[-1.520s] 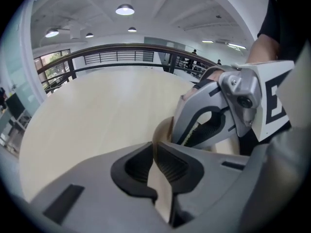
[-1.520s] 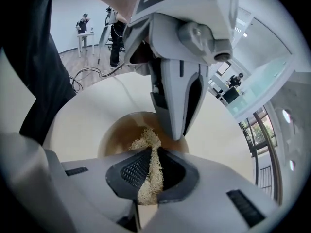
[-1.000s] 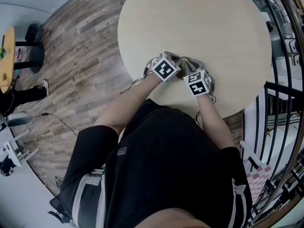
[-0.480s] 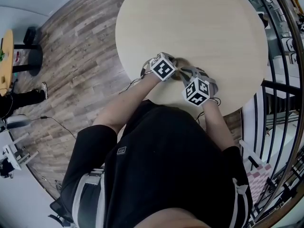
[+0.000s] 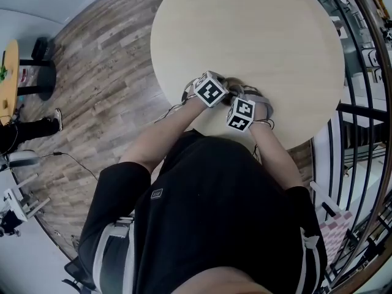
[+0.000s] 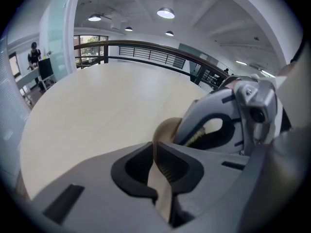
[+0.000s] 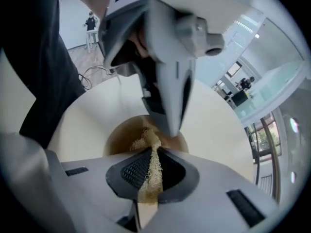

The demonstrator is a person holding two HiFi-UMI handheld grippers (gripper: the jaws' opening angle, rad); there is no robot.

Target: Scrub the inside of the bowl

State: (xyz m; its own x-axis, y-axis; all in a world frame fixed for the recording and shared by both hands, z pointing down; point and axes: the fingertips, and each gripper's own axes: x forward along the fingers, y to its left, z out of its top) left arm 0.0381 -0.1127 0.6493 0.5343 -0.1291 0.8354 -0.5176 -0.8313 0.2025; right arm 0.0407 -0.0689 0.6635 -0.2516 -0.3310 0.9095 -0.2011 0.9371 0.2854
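Observation:
A brown bowl (image 7: 118, 136) sits near the front edge of the round pale table (image 5: 245, 29). My left gripper (image 6: 154, 152) is shut on the bowl's rim (image 6: 163, 129) and holds it from the left. My right gripper (image 7: 151, 171) points steeply down into the bowl, shut on a straw-coloured fibrous scrubber (image 7: 145, 140) whose tip reaches the bowl's inside. In the head view the two marker cubes (image 5: 211, 89) (image 5: 241, 114) sit side by side and cover most of the bowl.
The table's near edge lies right under both hands. A dark metal railing (image 5: 361, 103) runs along the right. Plank floor (image 5: 104, 72) lies to the left, with a small yellow-topped table (image 5: 8, 72) and a person's legs (image 5: 30, 127) far left.
My right gripper has rolled and shifted left, close beside the left gripper, still with the scrubber in it. The left gripper has stayed on the bowl's rim.

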